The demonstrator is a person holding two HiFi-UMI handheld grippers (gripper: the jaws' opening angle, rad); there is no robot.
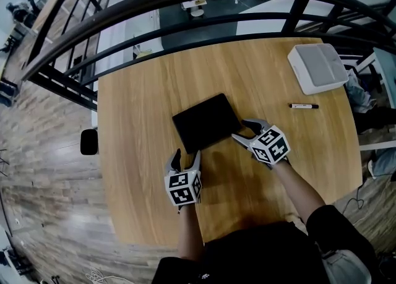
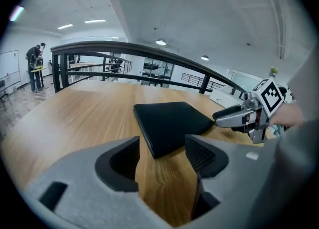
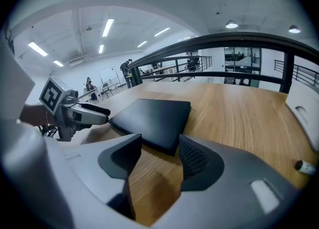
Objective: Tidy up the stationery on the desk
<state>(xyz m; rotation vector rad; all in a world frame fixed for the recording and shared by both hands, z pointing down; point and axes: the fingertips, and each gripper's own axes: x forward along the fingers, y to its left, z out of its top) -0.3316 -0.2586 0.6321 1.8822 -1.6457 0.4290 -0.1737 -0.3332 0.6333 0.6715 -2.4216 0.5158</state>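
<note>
A black notebook (image 1: 207, 122) lies flat and closed on the round wooden desk (image 1: 142, 91). My left gripper (image 1: 187, 154) hovers at its near left corner, jaws open and empty; in the left gripper view the notebook (image 2: 172, 123) has that corner just beyond the left gripper (image 2: 162, 155). My right gripper (image 1: 242, 129) is at the near right corner, open too; in the right gripper view the notebook (image 3: 149, 118) has its edge right ahead of the right gripper (image 3: 159, 155). Neither gripper's pads touch it. A black-and-white marker (image 1: 304, 106) lies apart to the right.
A white lidded box (image 1: 317, 67) sits at the desk's far right edge. A curved black railing (image 1: 185, 4) runs behind the desk, with a drop to a lower floor beyond it. People stand far off in the room (image 2: 36, 63).
</note>
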